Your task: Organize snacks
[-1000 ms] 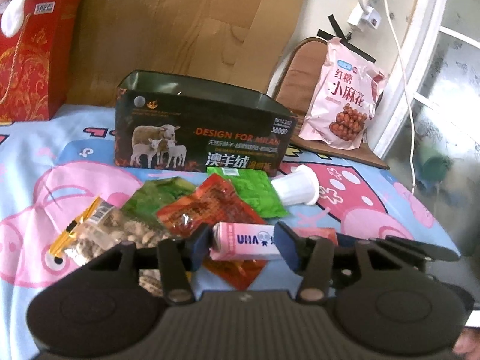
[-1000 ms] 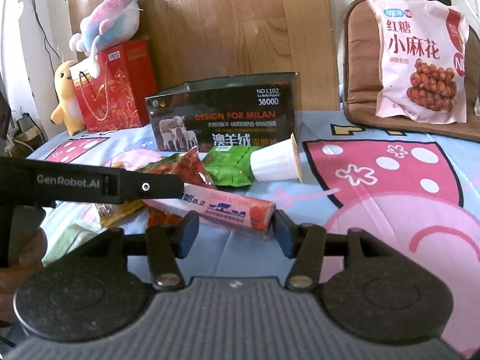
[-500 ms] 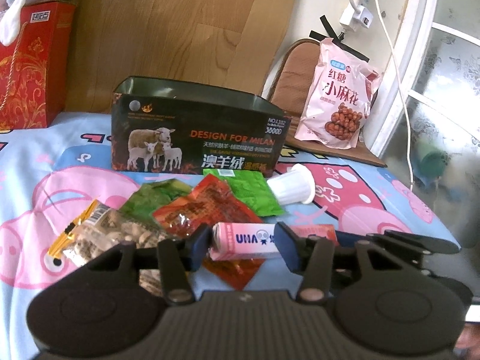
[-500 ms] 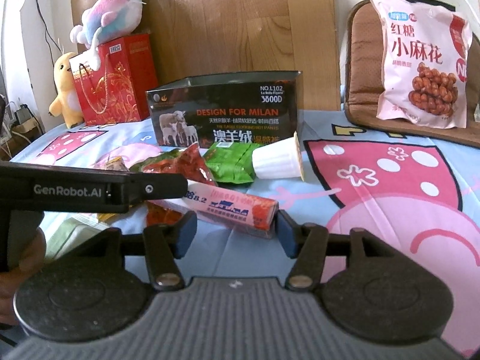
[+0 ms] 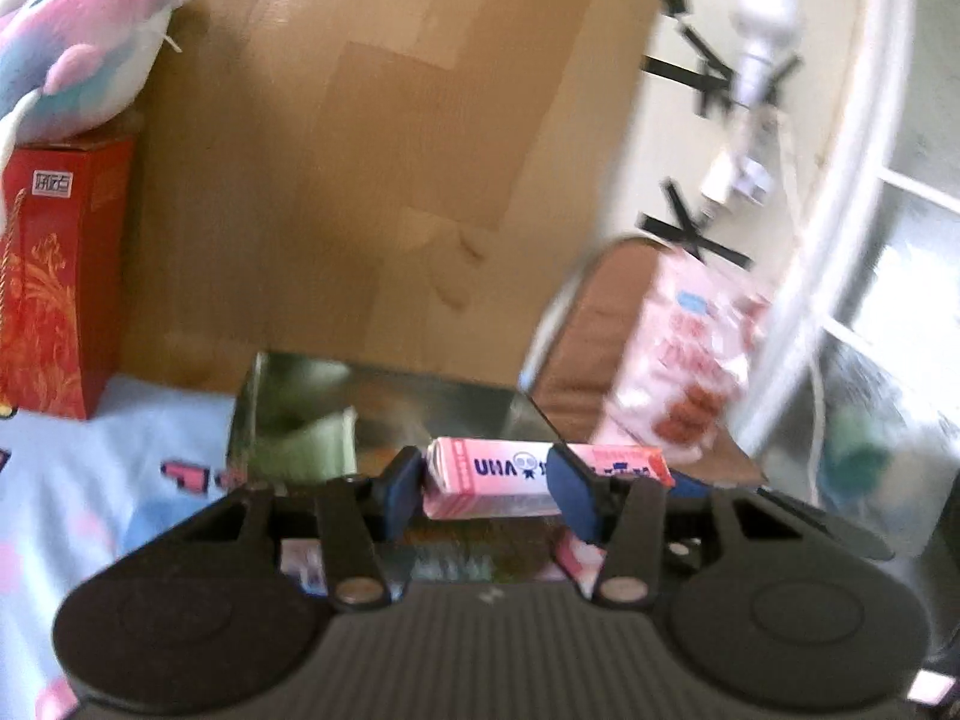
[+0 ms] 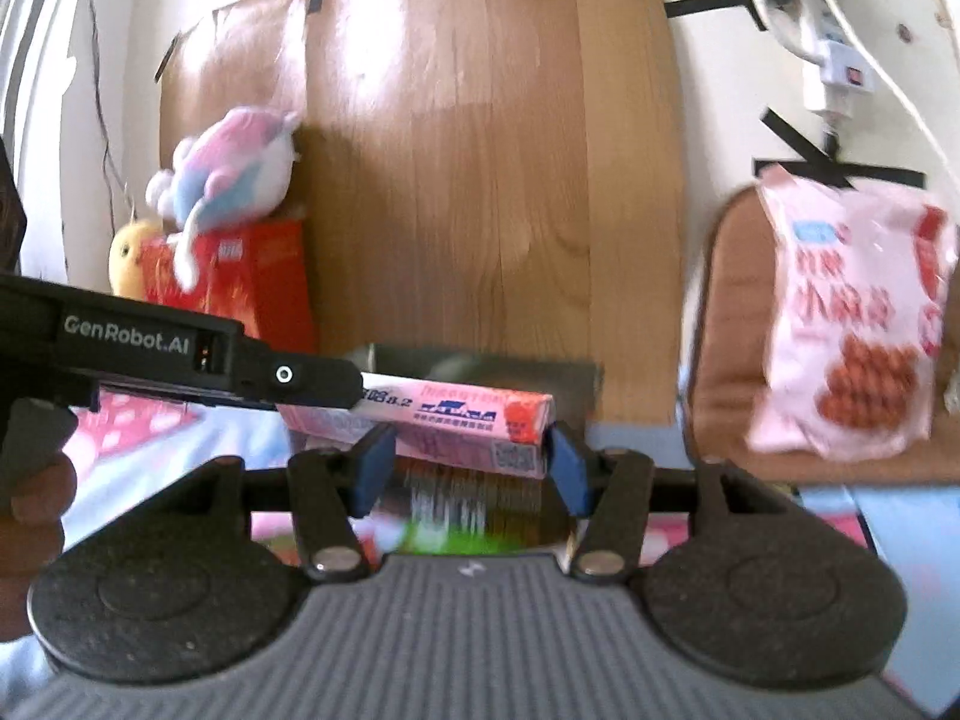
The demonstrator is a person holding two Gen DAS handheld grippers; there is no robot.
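Both grippers hold one long pink UHA candy box (image 5: 516, 477), raised in front of the open dark tin box (image 5: 384, 402). My left gripper (image 5: 489, 489) is shut on its left part. My right gripper (image 6: 468, 462) is shut on the box's right end (image 6: 474, 426). In the right wrist view the left gripper's black body crosses from the left and covers the box's left end. A green packet (image 5: 312, 444) lies inside the tin. The other snack packets on the bed are hidden below the grippers.
A big pink snack bag (image 6: 852, 324) leans on a brown cushion (image 6: 726, 324) at the right. A red gift bag (image 5: 54, 282) with a plush toy (image 5: 72, 42) on top stands at the left. A wooden board (image 5: 372, 150) is behind the tin. The bed has a blue and pink sheet (image 5: 90, 468).
Both grippers have lifted the pink candy box off the bed and carried it up and forward towards the tin. The views are blurred from the motion.
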